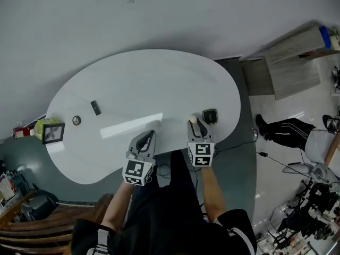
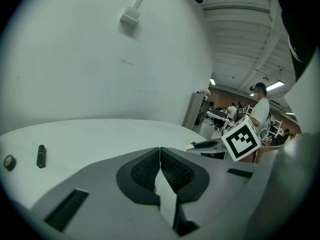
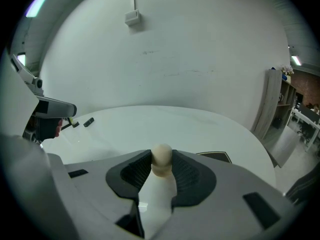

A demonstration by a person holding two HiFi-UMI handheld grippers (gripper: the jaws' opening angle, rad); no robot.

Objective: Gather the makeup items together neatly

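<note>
On the white kidney-shaped table (image 1: 133,73), my right gripper (image 1: 194,123) is shut on a cream, round-tipped makeup sponge (image 3: 161,158), which pokes up between the pads near the table's front edge. Just right of it lies a dark square compact (image 1: 210,116), whose corner also shows in the right gripper view (image 3: 216,156). My left gripper (image 1: 150,136) hovers at the front edge, its pads meeting at the tips (image 2: 160,151) with nothing held. Far to the left lie a small black stick (image 1: 95,107) (image 2: 41,155) and a small round piece (image 1: 76,120) (image 2: 8,161).
A small framed picture (image 1: 53,133) and a yellow-green box (image 1: 44,124) stand at the table's left end. A wooden chair (image 1: 48,227) is at the lower left. A person's legs (image 1: 281,127) and office clutter lie to the right. A plain wall stands behind the table.
</note>
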